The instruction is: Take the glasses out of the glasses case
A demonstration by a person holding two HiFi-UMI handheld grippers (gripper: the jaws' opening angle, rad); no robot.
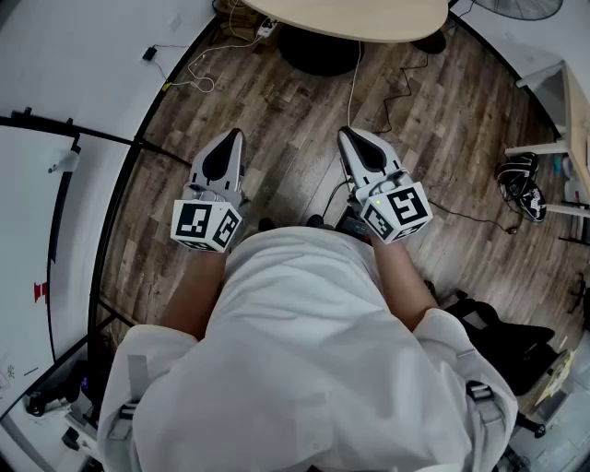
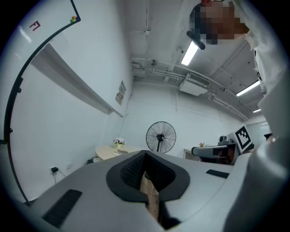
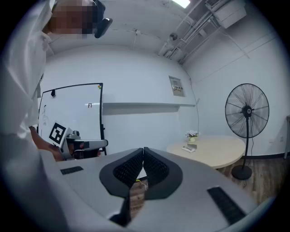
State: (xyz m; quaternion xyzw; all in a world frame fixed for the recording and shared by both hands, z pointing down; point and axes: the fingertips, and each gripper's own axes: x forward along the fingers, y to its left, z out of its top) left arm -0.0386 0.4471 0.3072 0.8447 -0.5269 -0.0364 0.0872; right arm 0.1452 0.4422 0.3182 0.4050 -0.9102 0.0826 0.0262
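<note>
The left tool and right tool hang level over the floor, jaws together on nothing, seemingly just readied, well short of the counter; no glasses case shows clearly.

No legible text or labels

Table and fan clipped by the head view's top edge. Flat item by the flowers: too small to ID.
</note>
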